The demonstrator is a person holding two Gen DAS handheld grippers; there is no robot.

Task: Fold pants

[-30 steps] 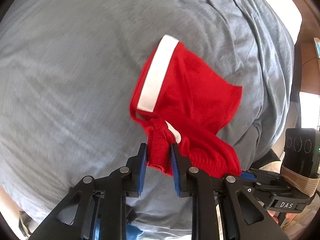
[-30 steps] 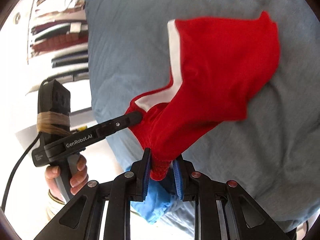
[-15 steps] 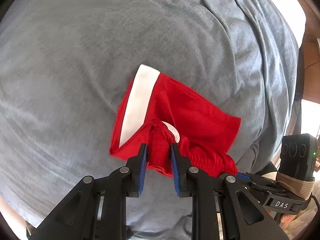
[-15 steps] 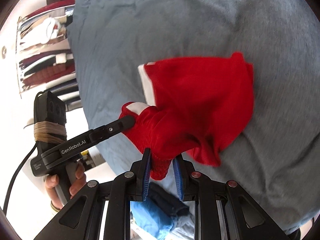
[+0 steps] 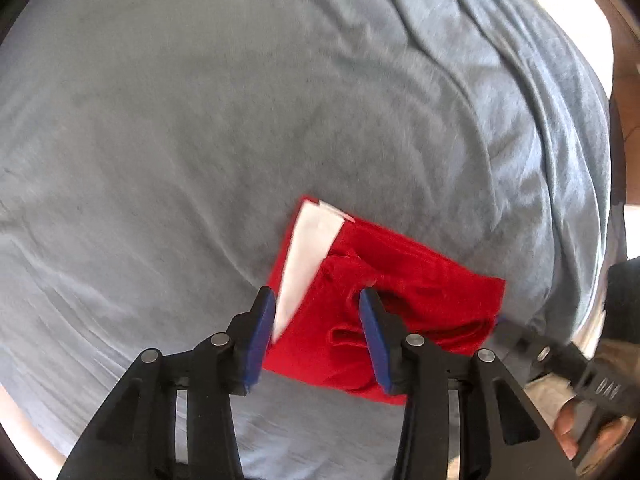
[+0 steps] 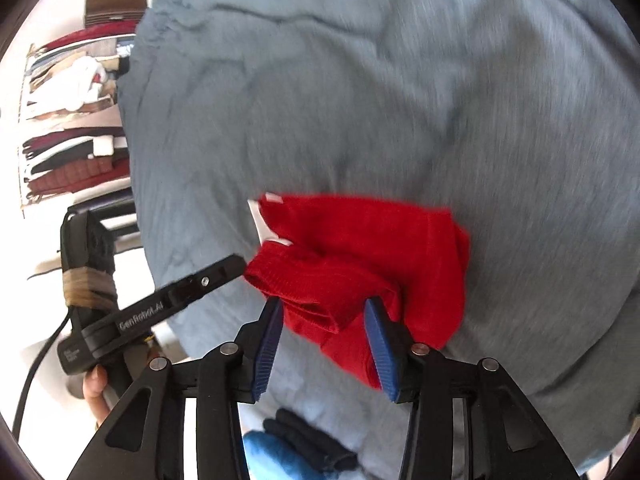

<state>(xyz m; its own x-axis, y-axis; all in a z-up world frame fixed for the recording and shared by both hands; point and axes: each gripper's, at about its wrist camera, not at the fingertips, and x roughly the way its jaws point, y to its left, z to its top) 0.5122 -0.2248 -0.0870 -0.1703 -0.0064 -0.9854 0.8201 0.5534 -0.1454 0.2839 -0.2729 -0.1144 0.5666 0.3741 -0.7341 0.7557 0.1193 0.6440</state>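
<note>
The red pants (image 5: 400, 280) with a white side stripe (image 5: 312, 248) lie folded in a small packet on the grey-blue bed cover (image 5: 240, 120). My left gripper (image 5: 318, 312) points down over their near edge. Its jaws are opening; red cloth lies between the blue pads (image 5: 262, 320), which do not press on it. In the right wrist view the pants (image 6: 360, 240) lie bunched, with the ribbed waistband nearest. My right gripper (image 6: 324, 328) is opening too, the waistband loose between its pads (image 6: 378, 340). The left gripper (image 6: 236, 264) reaches in from the left at the pants' corner.
Shelves of stacked clothes (image 6: 72, 140) stand left of the bed. Blue and dark garments (image 6: 280, 452) lie below the bed's near edge. A hand (image 6: 96, 388) holds the left gripper's handle. The cover (image 6: 400, 100) is wrinkled toward the far right edge.
Both grippers came down and laid the hanging pants onto the cover in a folded packet. Both sets of jaws, shut on the waistband before, have spread apart.
</note>
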